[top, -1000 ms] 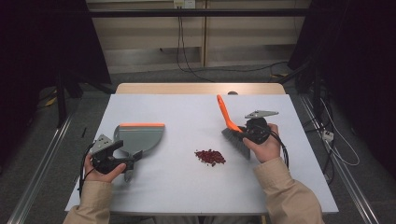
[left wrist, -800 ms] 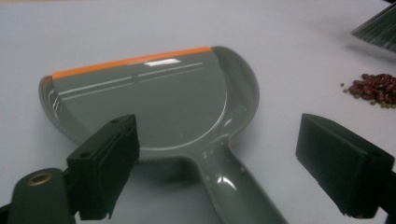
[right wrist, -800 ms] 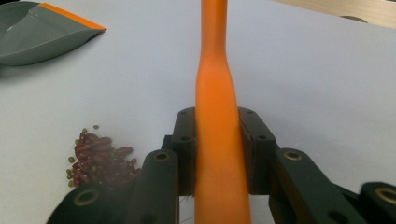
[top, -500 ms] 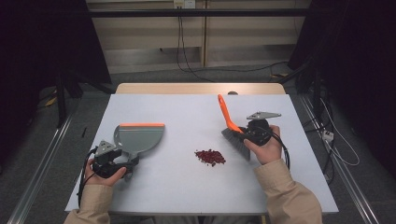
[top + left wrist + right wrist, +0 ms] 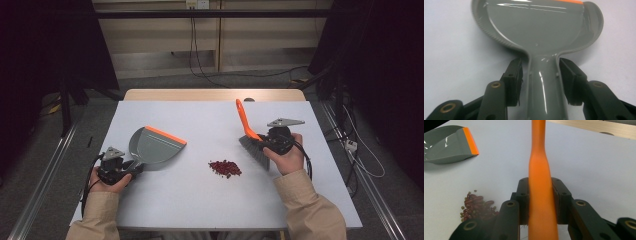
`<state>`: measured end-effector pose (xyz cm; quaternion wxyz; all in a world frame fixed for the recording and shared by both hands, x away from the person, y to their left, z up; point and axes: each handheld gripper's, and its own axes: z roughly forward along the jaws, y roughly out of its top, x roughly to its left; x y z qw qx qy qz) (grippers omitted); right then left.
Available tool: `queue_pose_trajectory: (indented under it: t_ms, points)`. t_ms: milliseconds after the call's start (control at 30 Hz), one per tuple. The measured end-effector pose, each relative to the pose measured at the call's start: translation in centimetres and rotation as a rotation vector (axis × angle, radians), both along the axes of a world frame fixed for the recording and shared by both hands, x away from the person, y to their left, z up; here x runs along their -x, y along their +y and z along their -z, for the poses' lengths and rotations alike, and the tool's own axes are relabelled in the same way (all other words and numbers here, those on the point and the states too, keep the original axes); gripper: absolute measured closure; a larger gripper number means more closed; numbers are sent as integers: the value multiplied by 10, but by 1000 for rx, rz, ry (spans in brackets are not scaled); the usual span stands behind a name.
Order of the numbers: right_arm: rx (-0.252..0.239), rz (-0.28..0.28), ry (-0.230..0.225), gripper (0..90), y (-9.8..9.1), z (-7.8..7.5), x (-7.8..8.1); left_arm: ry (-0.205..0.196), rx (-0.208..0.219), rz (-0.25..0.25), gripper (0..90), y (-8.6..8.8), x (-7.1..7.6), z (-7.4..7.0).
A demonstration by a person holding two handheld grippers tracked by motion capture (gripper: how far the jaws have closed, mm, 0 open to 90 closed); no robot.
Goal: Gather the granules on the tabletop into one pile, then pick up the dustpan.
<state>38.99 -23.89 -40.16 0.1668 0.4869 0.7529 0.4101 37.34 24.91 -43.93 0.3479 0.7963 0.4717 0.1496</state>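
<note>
A grey dustpan (image 5: 152, 146) with an orange lip lies on the white table (image 5: 200, 210) at the left, its lip turned toward the far right. My left gripper (image 5: 120, 169) is shut on the dustpan's handle (image 5: 541, 95), with a jaw on each side of it. A small pile of red beans (image 5: 225, 168) lies mid-table. My right gripper (image 5: 267, 142) is shut on the orange handle (image 5: 540, 182) of a brush. The brush's dark bristles (image 5: 255, 152) rest on the table just right of the beans (image 5: 475, 206). The dustpan (image 5: 446, 145) lies beyond the beans.
The table's wooden far edge (image 5: 215, 95) borders a dark floor with cables (image 5: 200, 70). Metal rails (image 5: 45, 185) run along both sides of the table.
My left gripper has drawn back toward the table's front-left corner, and the dustpan has swung with it, so its orange lip now angles toward the right. The right gripper and brush have barely moved.
</note>
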Motion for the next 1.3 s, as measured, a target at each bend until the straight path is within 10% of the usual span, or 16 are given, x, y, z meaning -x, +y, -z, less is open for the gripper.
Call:
queue_pose_trajectory:
  t_ms: [300,467,867,1300]
  points:
    - [0,0,-4,712,-2,-1,1,50,-57,16,489,-12,-13,2]
    - [6,0,3,712,-3,2,1,66,-89,28,636,-12,-16,3]
    - [-13,-4,-6,712,-3,1,1,49,-54,48,641,-6,-10,-9]
    - [4,4,-6,712,-1,1,1,47,-38,236,640,-19,0,-19]
